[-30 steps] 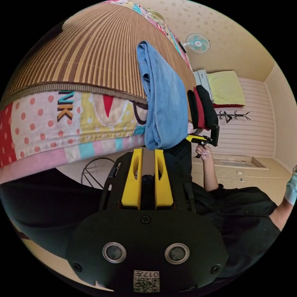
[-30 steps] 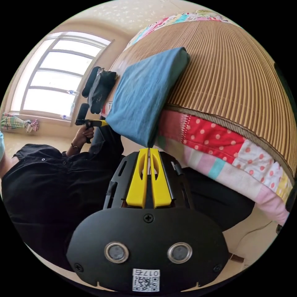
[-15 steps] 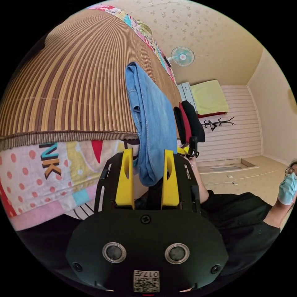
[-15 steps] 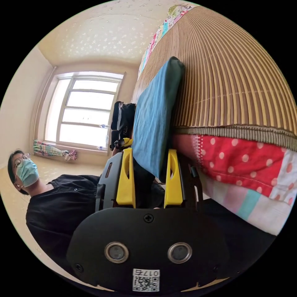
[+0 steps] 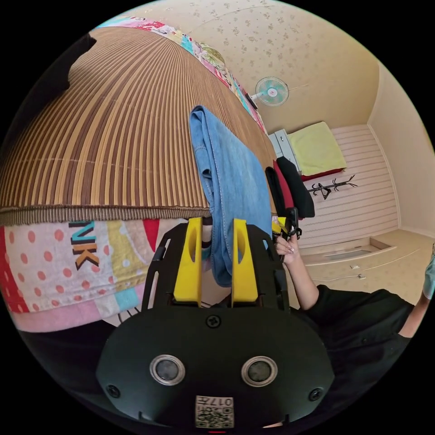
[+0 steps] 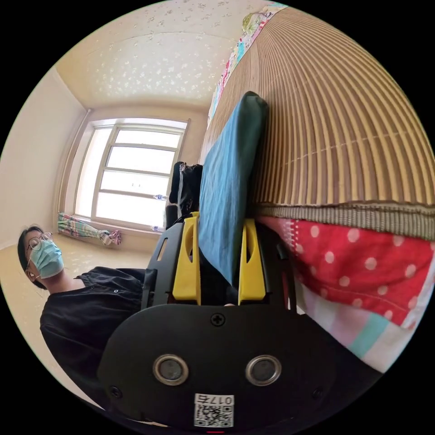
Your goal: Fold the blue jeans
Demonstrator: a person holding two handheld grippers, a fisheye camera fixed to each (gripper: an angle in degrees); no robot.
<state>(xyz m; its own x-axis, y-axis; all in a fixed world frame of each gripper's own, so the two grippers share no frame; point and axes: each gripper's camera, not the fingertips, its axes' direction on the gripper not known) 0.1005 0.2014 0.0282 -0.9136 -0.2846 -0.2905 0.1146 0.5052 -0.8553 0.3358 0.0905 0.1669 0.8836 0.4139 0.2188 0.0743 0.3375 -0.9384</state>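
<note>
The blue jeans (image 5: 231,181) lie folded into a thick pad on the striped bed mat (image 5: 113,136), one end hanging over the bed's edge. My left gripper (image 5: 217,224) straddles that hanging end, jaws narrowly apart. A thin gap shows between one jaw and the denim. In the right gripper view the jeans (image 6: 224,181) stand edge-on between the jaws of my right gripper (image 6: 221,224), and the cloth touches both. The right gripper (image 5: 290,222) also shows in the left gripper view, held in a hand beyond the jeans.
A patchwork quilt (image 5: 68,263) hangs below the mat (image 6: 340,113). A pile of dark and red clothes (image 5: 290,186) lies on the bed past the jeans. The person in black (image 6: 90,308) sits beside the bed. A wall fan (image 5: 272,90) and a window (image 6: 136,181) lie behind.
A second ago both grippers were nearly shut just off the jeans' edge. They opened, slid over the hanging ends, and the jaws have since narrowed, the left more than the right.
</note>
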